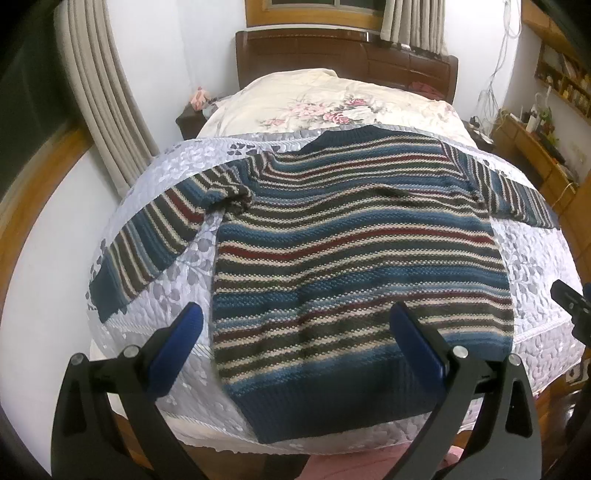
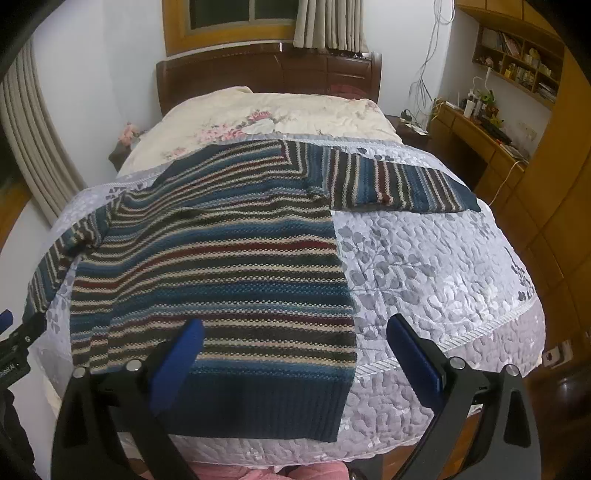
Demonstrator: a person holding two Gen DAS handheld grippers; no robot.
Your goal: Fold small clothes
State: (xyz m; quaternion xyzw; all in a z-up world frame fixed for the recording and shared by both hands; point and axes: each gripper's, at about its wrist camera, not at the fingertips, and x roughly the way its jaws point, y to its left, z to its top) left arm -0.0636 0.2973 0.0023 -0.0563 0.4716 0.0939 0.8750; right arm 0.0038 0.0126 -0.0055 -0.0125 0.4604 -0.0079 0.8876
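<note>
A knitted sweater [image 1: 354, 251] is laid flat, front or back side not determinable, on a quilted coverlet [image 1: 177, 266] at the foot end of a bed [image 2: 436, 273]. The knit is coarse and pebbled, banded in horizontal stripes of blue, cream, dark grey-green and maroon, and finished with a plain dark blue ribbed hem [image 2: 266, 406] lying along the coverlet's near edge. Both sleeves are spread outward: one [image 1: 147, 243] is angled down toward the near left corner, the other [image 2: 399, 184] is stretched toward the right edge. A small red speck is noted on the latter sleeve.

The coverlet is a pale lilac-grey satin-like fabric, stitched in a leaf pattern and edged with braided trim. Beyond it, a cream quilt with pink flowers [image 2: 266, 114] is seen up to a dark wooden headboard [image 2: 266, 74].

The left gripper [image 1: 295, 332] is held with its blue-padded fingers wide apart above the hem's left portion; nothing is gripped. The right gripper [image 2: 295, 343] is likewise spread wide and empty, straddling the hem's right corner.

Room: white walls, ribbed beige curtains [image 1: 96, 88], a wood-framed window [image 2: 236, 22], and a wooden desk with shelves [image 2: 491, 125] to the right
</note>
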